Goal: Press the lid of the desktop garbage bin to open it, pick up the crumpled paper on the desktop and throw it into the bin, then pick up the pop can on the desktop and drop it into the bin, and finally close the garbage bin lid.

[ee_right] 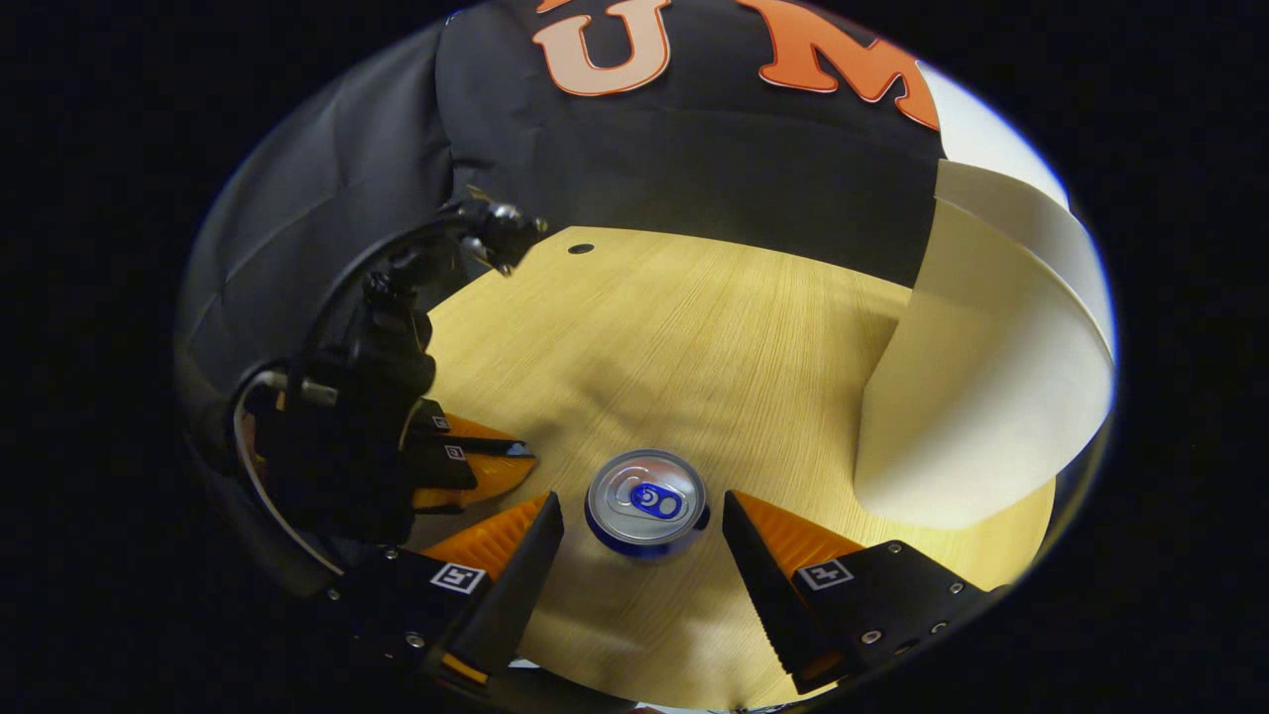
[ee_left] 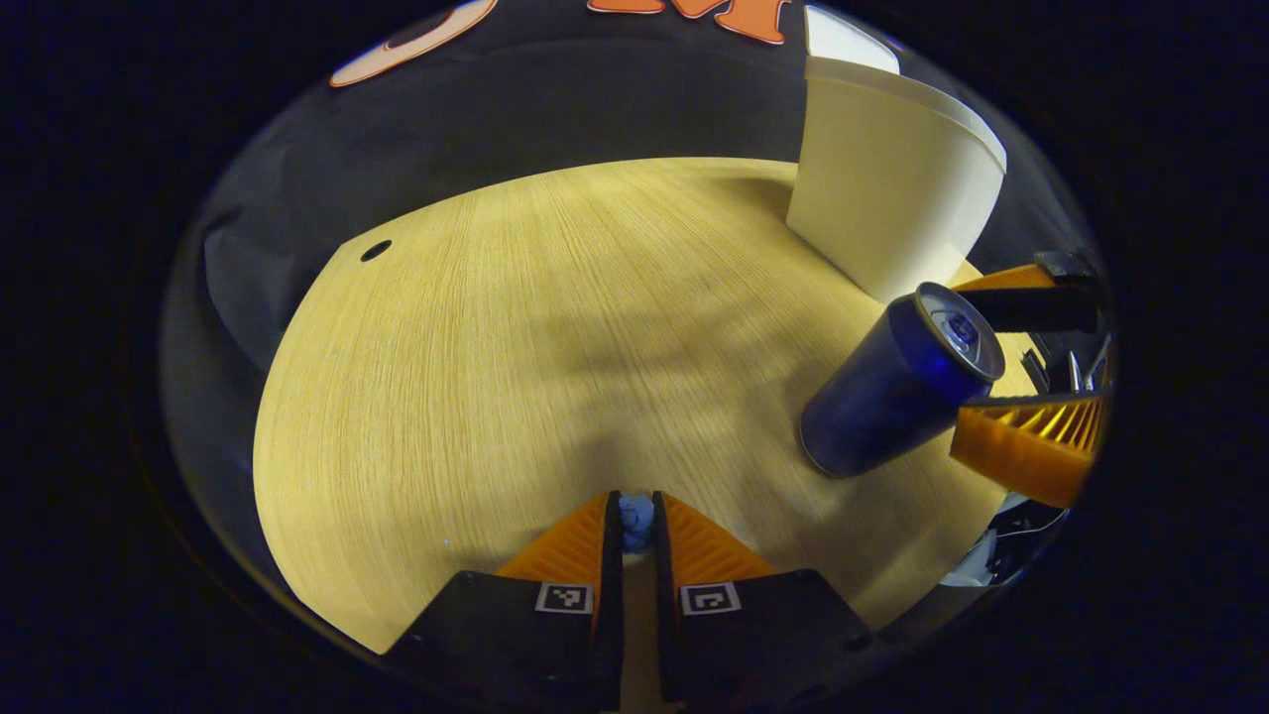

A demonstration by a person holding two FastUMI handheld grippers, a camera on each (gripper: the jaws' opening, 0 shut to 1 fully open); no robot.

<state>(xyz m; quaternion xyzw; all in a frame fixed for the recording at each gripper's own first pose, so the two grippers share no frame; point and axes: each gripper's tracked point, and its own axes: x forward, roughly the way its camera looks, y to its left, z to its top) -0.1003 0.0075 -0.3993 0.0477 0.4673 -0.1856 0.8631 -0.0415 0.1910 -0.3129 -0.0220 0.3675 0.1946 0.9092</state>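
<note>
Blue can (ee_right: 645, 502) stands on the worktop (ee_right: 694, 327) between the right claw's (ee_right: 642, 526) spread fingers, ready for gripping; bin (ee_right: 981, 397) at two o'clock. Left claw (ee_left: 635, 521) nearly together, pinching something small and blue.

The left gripper (ee_left: 636, 516) has two wedge-shaped fingers (ee_left: 570, 545) with ribbed outer faces, set on flat black mounts (ee_left: 476, 625), each carrying a square black-and-white marker (ee_left: 564, 598). Seen in the right gripper view, its bulky black housing (ee_right: 347, 446) trails a looping black cable (ee_right: 337, 288) and a pale wire (ee_right: 243, 436) along one edge. The right gripper (ee_right: 642, 506) is built alike: ribbed, toothed fingers (ee_right: 783, 585) on black mounts with small silver screws (ee_right: 870, 636) and the same square markers
</note>
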